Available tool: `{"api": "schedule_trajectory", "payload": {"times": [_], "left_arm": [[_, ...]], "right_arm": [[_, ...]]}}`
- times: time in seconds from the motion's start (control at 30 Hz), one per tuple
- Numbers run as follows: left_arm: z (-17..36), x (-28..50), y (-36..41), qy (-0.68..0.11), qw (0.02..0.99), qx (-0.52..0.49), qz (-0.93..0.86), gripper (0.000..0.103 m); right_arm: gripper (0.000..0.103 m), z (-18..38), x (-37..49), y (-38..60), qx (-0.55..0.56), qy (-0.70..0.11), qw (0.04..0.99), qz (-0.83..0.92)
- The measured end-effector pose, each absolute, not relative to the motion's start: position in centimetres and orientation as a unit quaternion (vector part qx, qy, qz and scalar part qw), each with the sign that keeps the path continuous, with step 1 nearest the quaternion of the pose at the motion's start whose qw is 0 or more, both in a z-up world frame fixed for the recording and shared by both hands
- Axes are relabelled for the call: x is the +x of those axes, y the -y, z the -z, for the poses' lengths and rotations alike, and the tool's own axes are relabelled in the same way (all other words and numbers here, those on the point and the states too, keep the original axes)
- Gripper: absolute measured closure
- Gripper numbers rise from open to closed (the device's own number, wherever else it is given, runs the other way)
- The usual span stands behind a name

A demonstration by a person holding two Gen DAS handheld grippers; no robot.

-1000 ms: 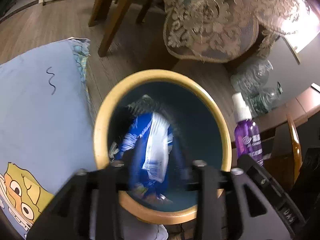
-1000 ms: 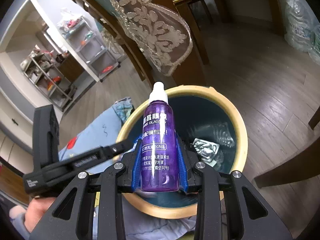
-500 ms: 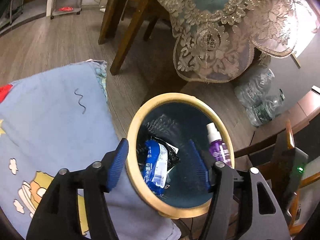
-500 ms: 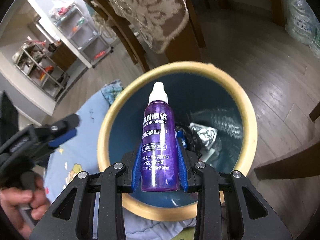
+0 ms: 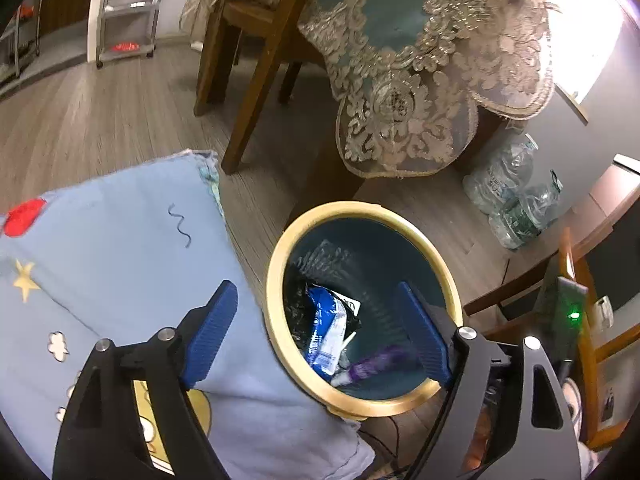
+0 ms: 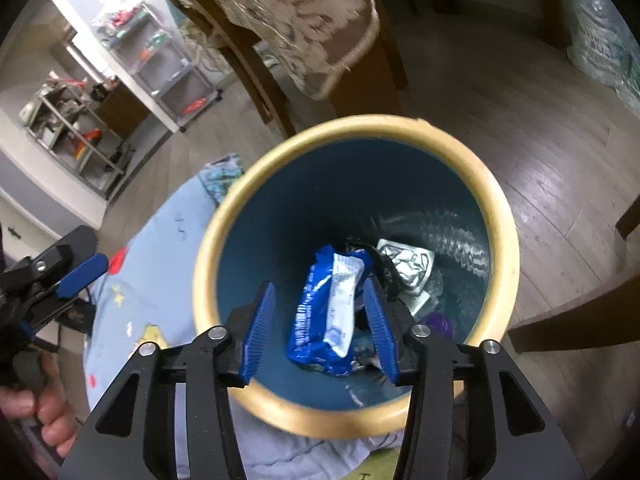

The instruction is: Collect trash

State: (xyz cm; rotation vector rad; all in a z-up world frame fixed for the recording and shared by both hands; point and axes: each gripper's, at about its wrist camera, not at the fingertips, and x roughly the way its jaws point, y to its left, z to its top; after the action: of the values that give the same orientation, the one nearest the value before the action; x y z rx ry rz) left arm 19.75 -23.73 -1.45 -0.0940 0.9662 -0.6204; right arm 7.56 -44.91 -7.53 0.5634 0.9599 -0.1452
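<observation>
A round bin with a yellow rim (image 5: 304,380) (image 6: 496,208) and dark blue inside stands on the wooden floor. In it lie a blue and white wrapper (image 5: 326,336) (image 6: 328,312), a silver foil packet (image 6: 406,262) and the purple spray bottle (image 5: 370,366) (image 6: 440,322). My left gripper (image 5: 320,334) is open and empty, above the bin's left side. My right gripper (image 6: 318,328) is open and empty, right over the bin's mouth. The left gripper also shows at the left edge of the right wrist view (image 6: 60,276).
A light blue cartoon cushion (image 5: 112,260) (image 6: 160,248) lies against the bin's left. A chair with a lace cover (image 5: 404,92) (image 6: 304,28) stands behind. Clear plastic bottles (image 5: 516,196) sit at the right. Metal shelves (image 6: 80,128) stand far left.
My right gripper opened and the purple bottle dropped into the bin. My left gripper opened wide, let the blue wrapper fall in, and drew back and up.
</observation>
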Motion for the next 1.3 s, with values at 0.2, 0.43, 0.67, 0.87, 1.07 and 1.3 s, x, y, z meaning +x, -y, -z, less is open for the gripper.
{"api": "schedule_trajectory", "payload": {"times": [0.2, 0.43, 0.67, 0.87, 1.07, 1.3], "left_arm": [[-0.5, 18.2, 22.9, -0.418, 0.865, -0.009, 0.277, 0.011], [-2.5, 15.7, 22.5, -0.382, 0.882, 0.03, 0.274, 0.006], [-3.8, 12.0, 21.9, -0.356, 0.887, 0.058, 0.287, 0.006], [-3.9, 9.4, 21.1, -0.347, 0.891, 0.048, 0.288, 0.006], [-3.6, 8.2, 21.2, -0.341, 0.892, 0.056, 0.291, 0.006], [-3.5, 8.1, 21.5, -0.338, 0.893, 0.065, 0.291, 0.006]], "right_arm": [[0.036, 3.7, 5.4, 43.9, 0.24, -0.427, 0.87, 0.061], [0.018, 0.1, 2.0, 42.7, 0.195, -0.4, 0.894, 0.063], [0.009, -2.4, -2.0, 41.5, 0.137, -0.35, 0.924, 0.077], [0.008, -2.9, -2.8, 40.9, 0.119, -0.335, 0.932, 0.076], [0.007, -2.8, -3.4, 40.9, 0.127, -0.332, 0.932, 0.072], [0.007, -2.6, -3.3, 40.9, 0.129, -0.332, 0.932, 0.073]]}}
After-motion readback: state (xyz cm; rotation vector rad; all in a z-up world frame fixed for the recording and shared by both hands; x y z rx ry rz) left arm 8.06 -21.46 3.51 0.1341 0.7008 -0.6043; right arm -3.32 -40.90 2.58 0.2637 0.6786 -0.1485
